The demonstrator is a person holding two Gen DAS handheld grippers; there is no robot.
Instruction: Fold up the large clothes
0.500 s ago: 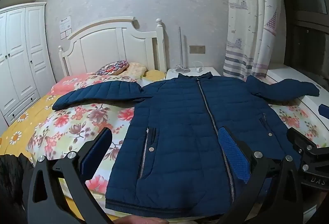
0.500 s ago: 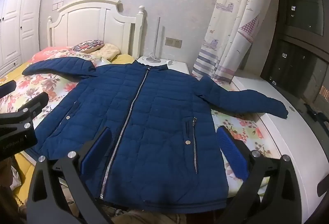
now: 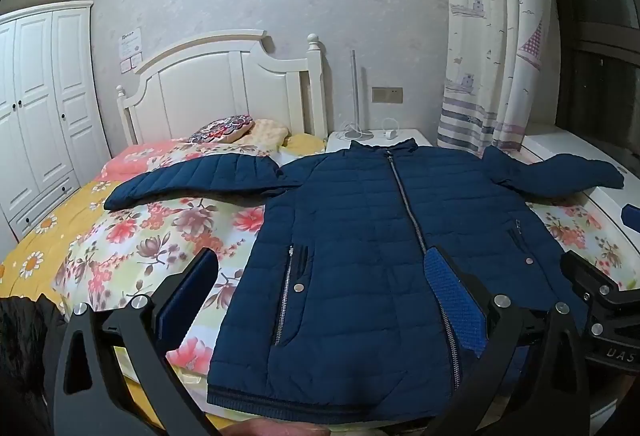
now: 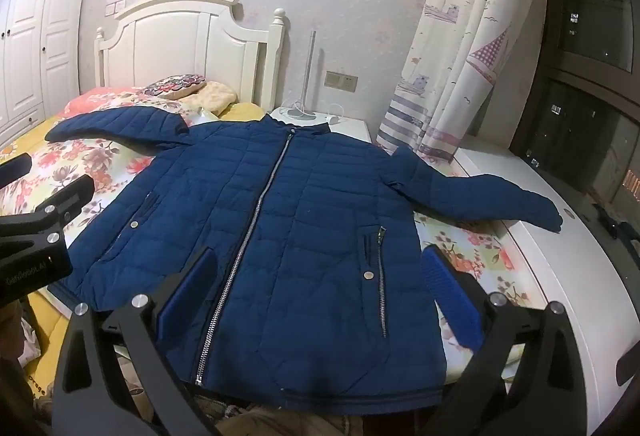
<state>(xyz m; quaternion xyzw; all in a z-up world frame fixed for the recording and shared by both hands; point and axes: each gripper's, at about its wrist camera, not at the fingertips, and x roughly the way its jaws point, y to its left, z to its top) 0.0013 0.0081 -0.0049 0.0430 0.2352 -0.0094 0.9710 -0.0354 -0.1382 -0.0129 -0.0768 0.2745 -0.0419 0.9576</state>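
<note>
A navy quilted jacket (image 3: 360, 244) lies flat on the bed, front up, zipped, both sleeves spread out; it also shows in the right wrist view (image 4: 280, 236). Its left sleeve (image 3: 192, 180) rests on the floral bedding, its right sleeve (image 4: 480, 196) reaches onto the white ledge. My left gripper (image 3: 320, 300) is open and empty above the jacket's lower left part. My right gripper (image 4: 316, 292) is open and empty above the lower right part. Each gripper shows at the edge of the other's view.
The bed has a floral cover (image 3: 132, 240) and a white headboard (image 3: 224, 88) with pillows (image 3: 224, 128). A white nightstand (image 3: 380, 136) and curtain (image 3: 488, 76) stand at the back right. A white wardrobe (image 3: 40, 116) is at the left. A white ledge (image 4: 560, 276) runs along the right.
</note>
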